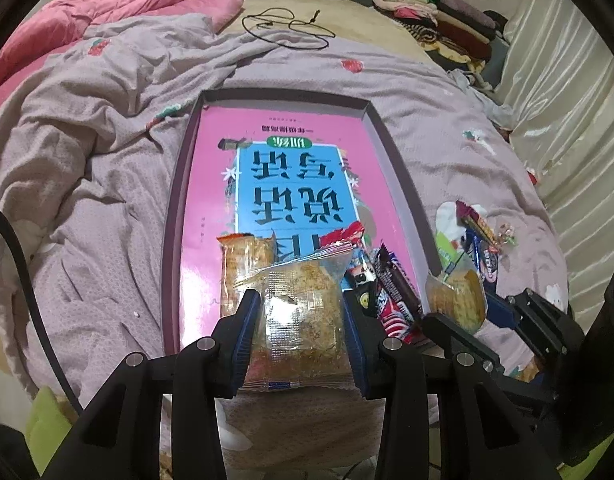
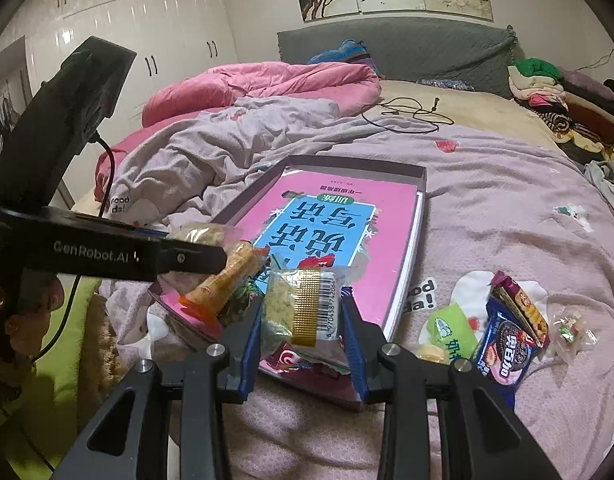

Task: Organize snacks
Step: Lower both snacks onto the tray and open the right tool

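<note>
A shallow dark-rimmed box (image 1: 283, 96) lies on the bed with a pink and blue book (image 1: 291, 168) in it. Several snack packets are piled at its near end, among them an orange-wrapped cake (image 1: 247, 256) and a dark chocolate bar (image 1: 391, 280). My left gripper (image 1: 301, 300) is shut on a clear-wrapped brown cake (image 1: 303, 320) above that near end. My right gripper (image 2: 303, 304) is shut on a clear packet with a gold stripe and barcode (image 2: 307, 308), just over the box's near right corner (image 2: 391, 332). In the left wrist view, that packet (image 1: 457, 300) hangs to the right of the box.
Loose snacks lie on the lilac bedspread right of the box: an Oreo packet (image 2: 503, 344), a green packet (image 2: 447, 328), a purple bar (image 2: 515, 308) and a small candy (image 2: 571, 328). A pink quilt (image 2: 259, 84), a black cord (image 2: 407, 114) and folded clothes (image 2: 555, 92) lie farther back.
</note>
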Demonstrator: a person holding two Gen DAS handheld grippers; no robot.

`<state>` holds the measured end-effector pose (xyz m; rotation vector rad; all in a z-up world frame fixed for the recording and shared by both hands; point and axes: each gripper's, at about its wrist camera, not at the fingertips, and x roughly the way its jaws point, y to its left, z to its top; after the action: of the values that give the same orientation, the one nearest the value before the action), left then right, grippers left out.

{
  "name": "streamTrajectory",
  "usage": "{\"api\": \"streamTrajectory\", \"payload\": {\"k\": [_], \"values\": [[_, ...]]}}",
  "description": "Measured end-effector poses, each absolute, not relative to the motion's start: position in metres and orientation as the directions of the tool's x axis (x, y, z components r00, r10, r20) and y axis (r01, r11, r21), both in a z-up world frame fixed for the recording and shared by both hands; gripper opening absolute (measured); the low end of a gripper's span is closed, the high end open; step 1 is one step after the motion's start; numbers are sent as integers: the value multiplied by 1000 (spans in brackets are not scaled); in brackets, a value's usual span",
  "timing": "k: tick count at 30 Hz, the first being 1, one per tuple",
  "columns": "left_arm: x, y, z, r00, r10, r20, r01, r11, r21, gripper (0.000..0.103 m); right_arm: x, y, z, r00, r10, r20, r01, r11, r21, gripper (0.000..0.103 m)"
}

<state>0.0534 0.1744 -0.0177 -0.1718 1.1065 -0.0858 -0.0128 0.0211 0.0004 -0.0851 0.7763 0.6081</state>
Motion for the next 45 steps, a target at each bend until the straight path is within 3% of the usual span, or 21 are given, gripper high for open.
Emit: {"api": "streamTrajectory", "payload": {"k": [26, 40, 45], "values": [[59, 169, -43, 402, -130, -906, -16, 989, -149, 42, 13, 43, -32, 511, 440, -738, -544, 830, 119, 37], [60, 163, -48, 401, -81, -912, 0, 996, -89, 42, 19, 36, -37, 514, 478, -712, -539, 826, 165, 40], [60, 162, -48, 401, -76, -913, 0, 997, -82, 42, 18, 29, -35, 517, 493, -700, -531, 826, 189, 48]]}}
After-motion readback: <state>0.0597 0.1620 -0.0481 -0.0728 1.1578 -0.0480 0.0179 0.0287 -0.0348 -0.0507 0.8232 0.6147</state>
